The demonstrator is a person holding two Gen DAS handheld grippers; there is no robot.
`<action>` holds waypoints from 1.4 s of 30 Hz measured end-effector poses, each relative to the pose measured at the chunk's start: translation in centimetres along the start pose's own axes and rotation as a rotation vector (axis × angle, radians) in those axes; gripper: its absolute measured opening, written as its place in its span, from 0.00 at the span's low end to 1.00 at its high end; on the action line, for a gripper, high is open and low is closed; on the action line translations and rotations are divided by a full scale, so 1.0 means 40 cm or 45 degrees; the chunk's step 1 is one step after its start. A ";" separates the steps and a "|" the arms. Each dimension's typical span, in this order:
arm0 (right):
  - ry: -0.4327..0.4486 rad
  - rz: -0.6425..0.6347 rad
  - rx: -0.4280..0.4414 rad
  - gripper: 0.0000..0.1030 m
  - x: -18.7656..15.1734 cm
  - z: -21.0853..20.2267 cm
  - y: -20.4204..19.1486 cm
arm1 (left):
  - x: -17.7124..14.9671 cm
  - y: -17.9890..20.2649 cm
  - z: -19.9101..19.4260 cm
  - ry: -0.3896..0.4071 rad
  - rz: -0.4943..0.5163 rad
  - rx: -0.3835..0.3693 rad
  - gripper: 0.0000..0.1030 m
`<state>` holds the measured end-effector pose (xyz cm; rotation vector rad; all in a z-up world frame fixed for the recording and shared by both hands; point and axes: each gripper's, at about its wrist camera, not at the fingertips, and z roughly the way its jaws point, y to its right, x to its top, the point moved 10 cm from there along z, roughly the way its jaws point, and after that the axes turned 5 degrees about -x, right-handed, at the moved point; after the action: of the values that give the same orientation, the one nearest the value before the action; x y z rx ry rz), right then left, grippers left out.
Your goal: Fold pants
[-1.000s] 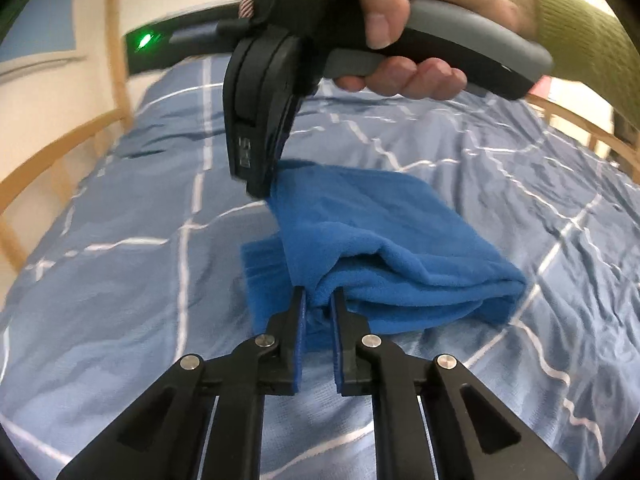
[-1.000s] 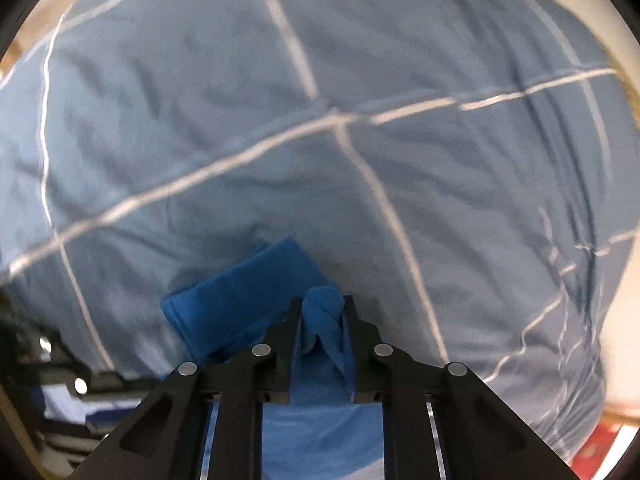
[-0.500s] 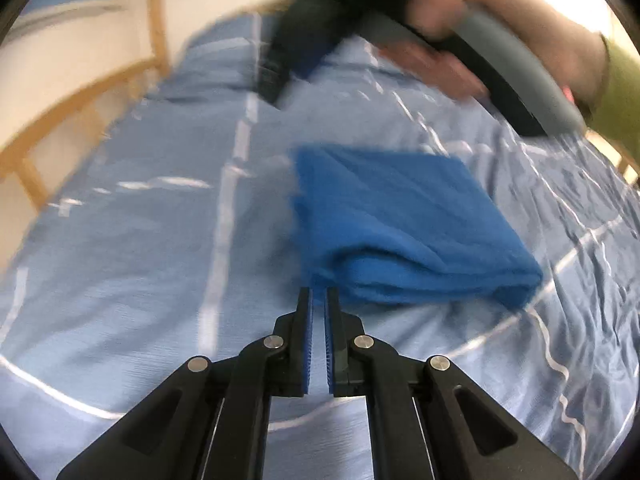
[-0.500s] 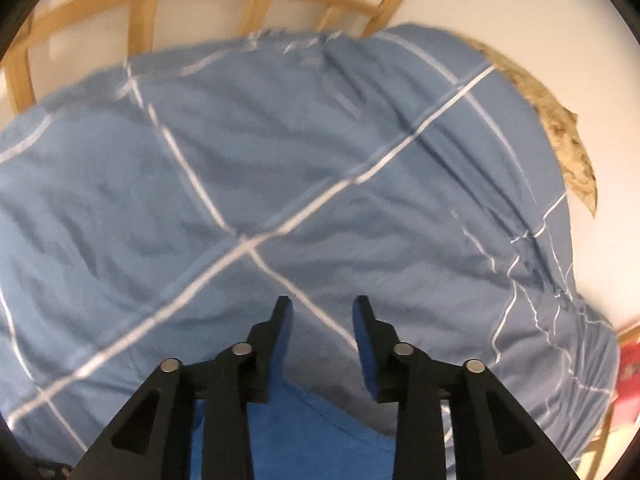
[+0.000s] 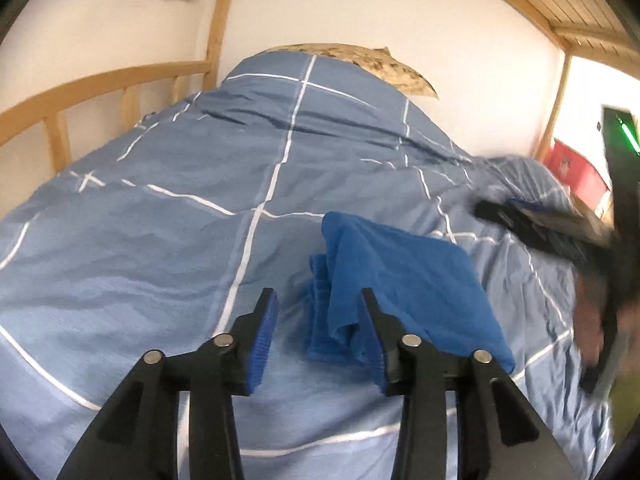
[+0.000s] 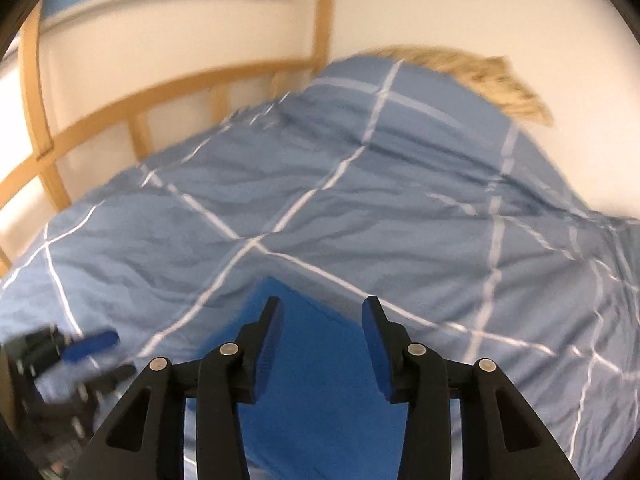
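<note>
The blue pants (image 5: 404,288) lie folded in a compact bundle on the blue checked duvet (image 5: 160,220). My left gripper (image 5: 318,320) is open and empty, hovering just short of the bundle's near left edge. My right gripper (image 6: 322,322) is open and empty above the pants (image 6: 316,380), which fill the space under its fingers. The right gripper also shows at the right edge of the left wrist view (image 5: 552,232), blurred. The left gripper shows at the lower left of the right wrist view (image 6: 76,348).
A wooden bed rail (image 5: 100,92) runs along the left of the bed. A patterned pillow (image 5: 360,60) sits at the head against the white wall. A red box (image 5: 576,168) stands beyond the bed's right side.
Both grippers let go of the pants and opened. Both pulled back and tilted up toward the head of the bed. The pants now rest folded on the duvet.
</note>
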<state>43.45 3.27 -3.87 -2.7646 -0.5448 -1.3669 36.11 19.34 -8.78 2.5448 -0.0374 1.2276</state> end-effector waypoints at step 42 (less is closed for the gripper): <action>0.122 0.918 -0.309 0.72 -0.439 -0.136 0.291 | 0.021 0.071 0.029 -0.006 0.313 0.275 0.80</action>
<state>33.08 -13.87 -12.38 -2.6011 0.6077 -1.4057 37.08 16.40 -8.05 2.7955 -0.2381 1.3823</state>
